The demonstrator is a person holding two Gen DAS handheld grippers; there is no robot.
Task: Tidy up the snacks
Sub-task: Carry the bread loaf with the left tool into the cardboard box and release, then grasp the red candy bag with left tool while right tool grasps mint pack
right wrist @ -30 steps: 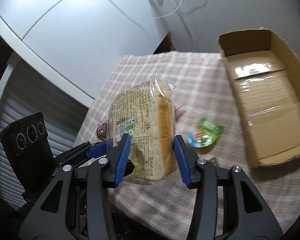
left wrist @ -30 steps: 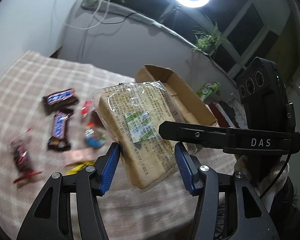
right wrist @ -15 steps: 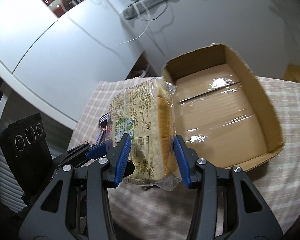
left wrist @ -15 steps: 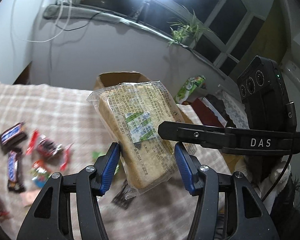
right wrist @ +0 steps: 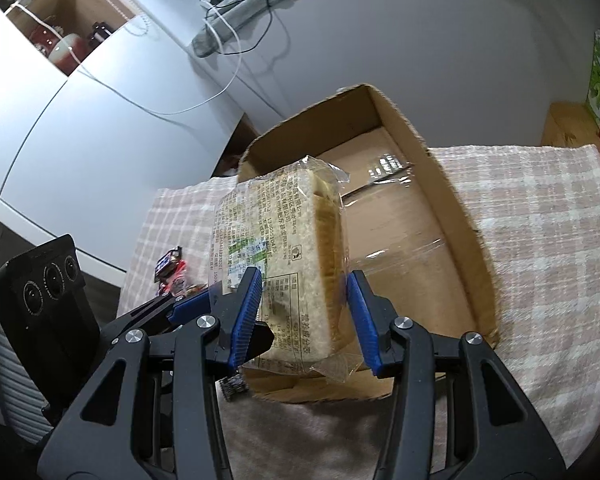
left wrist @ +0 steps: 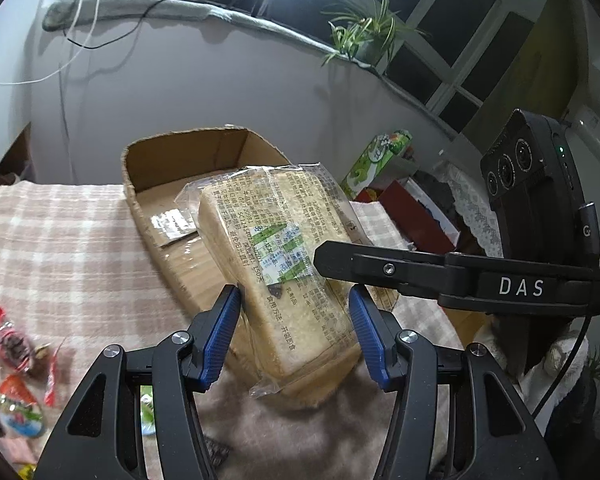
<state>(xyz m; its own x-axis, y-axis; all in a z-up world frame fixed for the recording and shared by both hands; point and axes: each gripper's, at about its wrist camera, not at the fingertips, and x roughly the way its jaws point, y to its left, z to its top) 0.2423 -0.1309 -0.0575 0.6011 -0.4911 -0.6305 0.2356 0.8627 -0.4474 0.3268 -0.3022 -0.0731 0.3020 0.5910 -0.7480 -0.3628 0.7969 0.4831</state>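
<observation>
A wrapped loaf of sliced bread (left wrist: 284, 272) hangs in the air, gripped from two sides. My left gripper (left wrist: 294, 336) is shut on its lower end, blue pads against the wrapper. My right gripper (right wrist: 304, 316) is shut on the same loaf (right wrist: 292, 264) from the other side. One right finger (left wrist: 380, 264) crosses the left wrist view, and the left gripper's pad (right wrist: 188, 304) shows at lower left in the right wrist view. The loaf hovers over the near end of an open cardboard box (left wrist: 188, 156) (right wrist: 460, 216), whose floor is bare.
Several small wrapped snacks (left wrist: 16, 352) lie on the checked cloth (left wrist: 72, 240) left of the box, with chocolate bars (right wrist: 168, 264) among them. A dark packet (right wrist: 232, 384) lies by the box's near corner. A green carton (left wrist: 376, 160) and a red box (left wrist: 412, 208) stand beyond the table's right side.
Both grippers have carried the loaf sideways, from above the snack pile to above the near end of the cardboard box. The grip on the loaf is unchanged.
</observation>
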